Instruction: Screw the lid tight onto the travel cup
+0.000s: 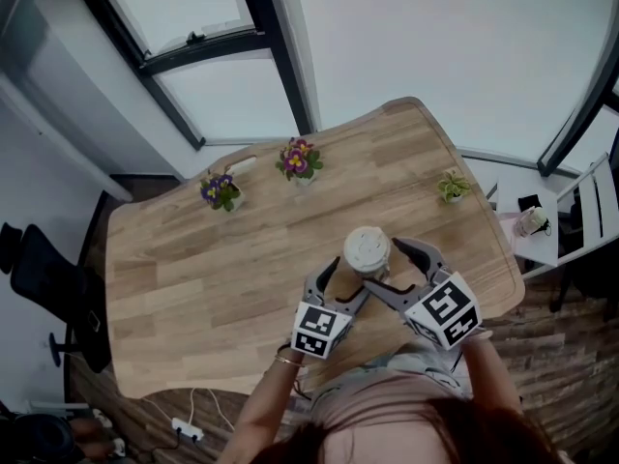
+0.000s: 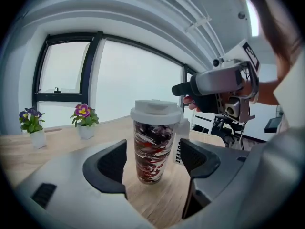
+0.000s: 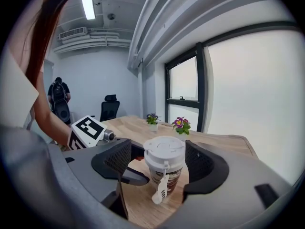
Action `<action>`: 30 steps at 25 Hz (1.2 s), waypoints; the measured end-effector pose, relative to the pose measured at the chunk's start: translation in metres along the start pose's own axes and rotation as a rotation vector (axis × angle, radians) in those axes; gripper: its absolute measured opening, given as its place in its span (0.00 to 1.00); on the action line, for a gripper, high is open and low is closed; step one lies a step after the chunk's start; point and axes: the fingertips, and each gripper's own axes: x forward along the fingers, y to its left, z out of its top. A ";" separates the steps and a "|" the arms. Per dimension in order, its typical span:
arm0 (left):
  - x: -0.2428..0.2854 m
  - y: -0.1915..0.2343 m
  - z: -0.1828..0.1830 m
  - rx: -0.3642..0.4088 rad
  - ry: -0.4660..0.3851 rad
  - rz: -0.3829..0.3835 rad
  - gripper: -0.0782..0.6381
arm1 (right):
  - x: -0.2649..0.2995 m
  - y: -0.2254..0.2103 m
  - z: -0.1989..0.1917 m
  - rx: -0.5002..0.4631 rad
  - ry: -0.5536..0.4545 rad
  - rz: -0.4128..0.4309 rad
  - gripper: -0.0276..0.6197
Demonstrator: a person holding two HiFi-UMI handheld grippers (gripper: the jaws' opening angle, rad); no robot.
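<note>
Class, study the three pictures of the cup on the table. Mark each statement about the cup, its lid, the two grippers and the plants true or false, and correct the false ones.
1. The white plastic lid sits on top of the marbled red, black and white travel cup. True.
2. The cup lies on its side on the light wooden table. False: it stands upright.
3. The left gripper is clamped on the cup. False: its jaws stand apart, with the cup between them and unpressed.
4. The right gripper is open, with the cup between its jaws. True.
5. Only one potted plant is on the table. False: there are three small potted plants.
</note>
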 end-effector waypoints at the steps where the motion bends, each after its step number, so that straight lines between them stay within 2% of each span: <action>1: 0.003 0.001 -0.002 -0.008 0.004 -0.003 0.57 | 0.003 -0.002 -0.003 0.004 0.006 0.002 0.53; 5: 0.014 0.006 -0.007 -0.019 0.016 -0.020 0.58 | 0.013 -0.010 -0.010 0.007 0.024 0.013 0.55; 10: 0.026 0.001 -0.010 -0.019 0.034 -0.092 0.60 | 0.022 -0.012 -0.019 -0.013 0.061 0.056 0.55; 16: 0.040 -0.002 -0.005 0.044 0.039 -0.150 0.60 | 0.032 -0.014 -0.019 -0.042 0.069 0.118 0.57; 21: 0.047 -0.005 -0.002 0.093 0.062 -0.213 0.61 | 0.038 -0.012 -0.022 -0.076 0.103 0.203 0.59; 26: 0.049 -0.007 -0.002 0.120 0.068 -0.228 0.61 | 0.044 -0.013 -0.028 -0.083 0.131 0.246 0.59; 30: 0.048 -0.006 -0.002 0.109 0.053 -0.203 0.61 | 0.045 -0.013 -0.027 -0.070 0.108 0.232 0.59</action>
